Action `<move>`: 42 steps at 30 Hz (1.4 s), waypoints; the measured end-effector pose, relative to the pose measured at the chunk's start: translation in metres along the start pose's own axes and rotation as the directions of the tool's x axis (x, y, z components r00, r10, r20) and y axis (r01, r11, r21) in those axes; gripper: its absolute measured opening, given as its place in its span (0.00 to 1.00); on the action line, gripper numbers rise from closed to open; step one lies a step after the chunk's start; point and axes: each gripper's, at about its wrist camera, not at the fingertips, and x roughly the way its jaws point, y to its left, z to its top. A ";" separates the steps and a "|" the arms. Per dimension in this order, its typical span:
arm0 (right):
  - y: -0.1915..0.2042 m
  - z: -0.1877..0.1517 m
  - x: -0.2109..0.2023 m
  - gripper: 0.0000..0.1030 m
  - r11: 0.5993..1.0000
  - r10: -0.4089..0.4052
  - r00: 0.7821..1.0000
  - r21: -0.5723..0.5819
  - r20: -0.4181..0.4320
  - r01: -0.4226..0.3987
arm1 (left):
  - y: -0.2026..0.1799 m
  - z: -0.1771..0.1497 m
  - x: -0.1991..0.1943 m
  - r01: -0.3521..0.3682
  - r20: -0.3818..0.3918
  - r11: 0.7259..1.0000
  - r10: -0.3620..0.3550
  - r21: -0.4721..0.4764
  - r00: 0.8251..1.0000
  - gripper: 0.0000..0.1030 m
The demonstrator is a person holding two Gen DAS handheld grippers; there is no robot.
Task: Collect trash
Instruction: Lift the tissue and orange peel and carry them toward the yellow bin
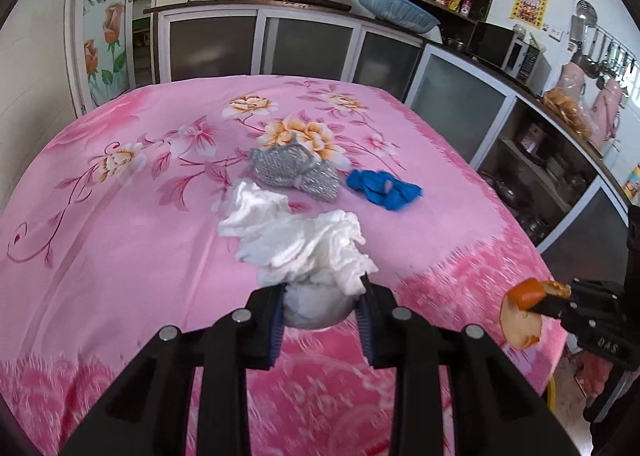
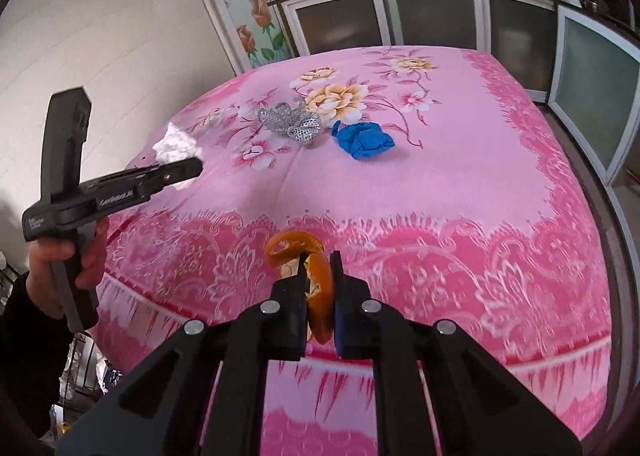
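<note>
Both hands loaded as the trash pickup moves to the carry-off

On the left, the left gripper point(image 1: 322, 296) has its jaws pinching a wad of white tissue point(image 1: 304, 240); to its right, at three o'clock, the right gripper point(image 2: 318, 276) has its jaws pressed onto an orange peel point(image 2: 316, 288). A silver scrap point(image 1: 296, 172) and a blue glove point(image 1: 384, 186) wait at twelve o'clock on the pink-clothed counter point(image 1: 120, 216). Next, likely, a bin, which is not in view.

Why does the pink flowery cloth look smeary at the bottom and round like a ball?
Left wrist view: the pink flowered tablecloth smears near the camera from motion blur, sharper farther off. Right wrist view: the fisheye lens bulges its straight edges; the bottom border is blurred too.
</note>
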 end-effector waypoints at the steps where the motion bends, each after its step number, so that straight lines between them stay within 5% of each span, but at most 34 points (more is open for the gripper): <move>1: 0.000 -0.004 -0.006 0.08 1.000 0.000 1.000 0.002 0.004 0.000 | -0.002 -0.003 -0.004 0.006 0.003 1.000 -0.006 0.000 1.000 0.27; 22: -0.035 -0.083 -0.166 0.08 0.986 -0.131 0.977 0.121 0.169 0.112 | -0.127 -0.053 -0.047 0.174 0.008 0.969 -0.178 0.177 0.984 0.28; 28: -0.063 -0.122 -0.212 0.08 0.965 -0.209 0.958 0.203 0.195 0.169 | -0.188 -0.063 -0.046 0.265 -0.024 0.929 -0.268 0.259 0.963 0.28; 42: -0.135 -0.211 -0.280 0.09 0.865 -0.389 0.903 0.409 0.182 0.290 | -0.336 -0.104 -0.025 0.446 -0.175 0.785 -0.412 0.430 0.894 0.28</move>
